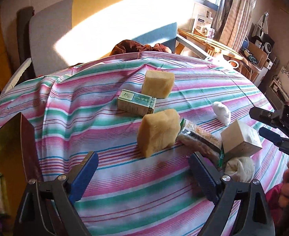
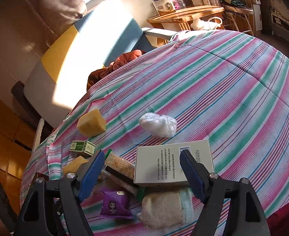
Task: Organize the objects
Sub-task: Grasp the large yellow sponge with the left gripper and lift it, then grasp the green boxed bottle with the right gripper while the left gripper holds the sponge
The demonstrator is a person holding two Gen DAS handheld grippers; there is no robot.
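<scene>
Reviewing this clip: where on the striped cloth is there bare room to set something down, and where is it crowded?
Bare: the wide stretch of striped cloth right of and beyond the white plastic bag, and the cloth left of the green box toward the brown bin. Crowded: around the white carton, snack packet, towel, purple pouch and near sponge.

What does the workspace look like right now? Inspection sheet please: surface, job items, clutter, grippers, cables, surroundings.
Surface: striped cloth, wrinkled at its left side.
Job's things: two yellow sponges; green box between them; beige box leaning on a cracker pack; white plastic bundle; folded towel; purple pouch.
Clutter: open container at left with wrapped items inside.
Grippers: left gripper open, empty, before the near sponge; right gripper open over the beige box, pads not pressing.
Cables: cords on the far desk.
Surroundings: sunlit sofa, wooden side table, window.
</scene>
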